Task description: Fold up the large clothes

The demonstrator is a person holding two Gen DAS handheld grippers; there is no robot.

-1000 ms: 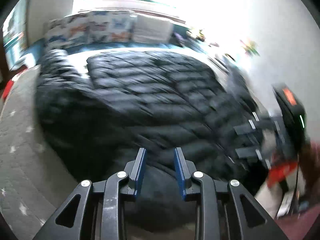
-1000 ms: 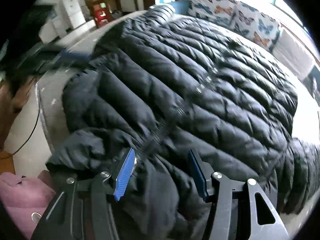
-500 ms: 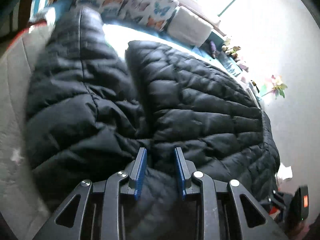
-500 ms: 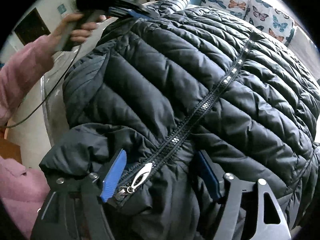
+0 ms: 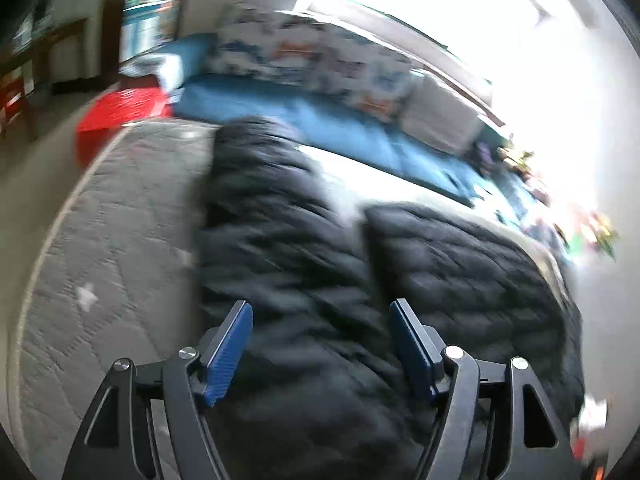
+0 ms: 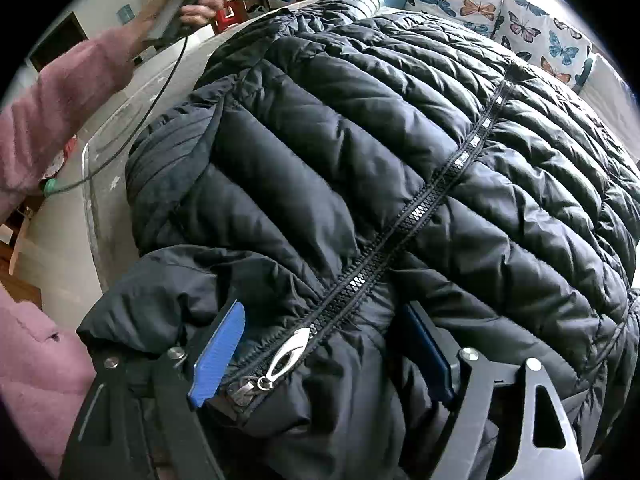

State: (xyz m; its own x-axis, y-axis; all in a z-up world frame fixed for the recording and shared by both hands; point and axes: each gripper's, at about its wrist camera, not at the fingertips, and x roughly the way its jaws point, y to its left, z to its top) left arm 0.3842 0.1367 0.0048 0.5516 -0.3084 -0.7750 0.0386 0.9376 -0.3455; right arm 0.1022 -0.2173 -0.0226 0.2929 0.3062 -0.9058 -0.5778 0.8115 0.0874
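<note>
Black puffer jacket point(image 6: 400, 152) lies spread, zipped, across most of the grey mattress point(image 5: 120, 216); butterfly pillows point(image 6: 532, 28) at the far end. My right gripper point(image 6: 320, 352) sits at the near collar, fingers spread wide around the zip pull point(image 6: 288, 354), not clamped. My left gripper point(image 5: 320, 344) is lifted over the sleeve point(image 5: 264, 216) on the left, fingers open, holding nothing; that view is blurred. Risks, I'd say: slick puffy fabric slipping from a shallow pinch, right fingers catching only the pull, or the left cable point(image 6: 132, 128) snagging mid-fold.
</note>
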